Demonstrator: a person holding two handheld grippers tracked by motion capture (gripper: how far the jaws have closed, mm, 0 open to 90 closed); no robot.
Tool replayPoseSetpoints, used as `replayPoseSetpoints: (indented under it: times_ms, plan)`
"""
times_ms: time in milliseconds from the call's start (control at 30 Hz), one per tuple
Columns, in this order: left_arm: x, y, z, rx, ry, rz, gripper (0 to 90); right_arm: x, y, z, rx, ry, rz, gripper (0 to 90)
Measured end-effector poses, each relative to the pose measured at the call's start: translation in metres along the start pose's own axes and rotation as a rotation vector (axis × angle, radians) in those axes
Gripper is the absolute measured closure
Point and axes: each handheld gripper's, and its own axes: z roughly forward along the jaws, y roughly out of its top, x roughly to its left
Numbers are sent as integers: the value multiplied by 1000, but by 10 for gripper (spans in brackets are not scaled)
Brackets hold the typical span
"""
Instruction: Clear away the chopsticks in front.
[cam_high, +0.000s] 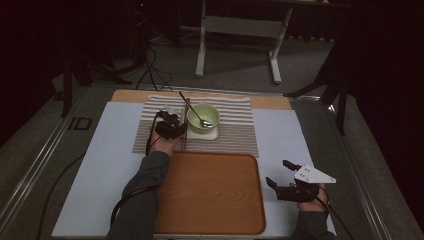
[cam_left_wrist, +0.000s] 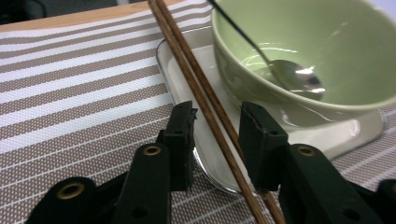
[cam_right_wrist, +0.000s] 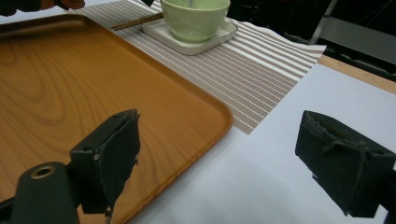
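Now left tongs (cam_left_wrist: 217, 126) parted around wooden chopsticks (cam_left_wrist: 205, 98), not clenched, beside green bowl (cam_left_wrist: 303, 56) on striped placemat (cam_left_wrist: 70, 93); right tongs (cam_right_wrist: 217, 163) released wide, beside wooden tray (cam_right_wrist: 93, 88).

Green bowl (cam_left_wrist: 299, 51); brown chopsticks (cam_left_wrist: 205, 100); striped mat (cam_left_wrist: 74, 93)

A dim lab or studio: black stand legs (cam_high: 320, 90), loose cables (cam_high: 150, 70) on grey carpet, a staged desk (cam_high: 95, 165).

High view looks down over the table; both gripper views, low and close, share the bowl (cam_left_wrist: 303, 60).
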Motion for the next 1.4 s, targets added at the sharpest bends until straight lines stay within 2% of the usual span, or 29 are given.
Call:
replayPoseSetpoints:
  times_ms: [67, 133, 267, 500, 800, 1200, 1400]
  plan:
    - [-1, 1, 4, 6, -7, -12, 681, 0, 0, 0, -2, 0, 2, 134]
    - [-2, 2, 8, 18, 1, -4, 696, -1, 0, -1, -4, 2, 5, 134]
    - [-3, 3, 14, 25, 12, -25, 722, -2, -1, -2, -6, -2, 8, 134]
    - [-4, 2, 20, 44, 37, -34, 754, -3, -2, -2, -8, -4, 11, 134]
    - [-4, 1, 26, 52, 51, -67, 819, -4, -2, -3, -9, -3, 13, 134]
    - [-5, 3, 28, 50, 77, -117, 851, -4, -2, -4, -10, -3, 14, 135]
    - [-7, 2, 26, 43, 99, -127, 858, -4, -2, -4, -11, -2, 13, 135]
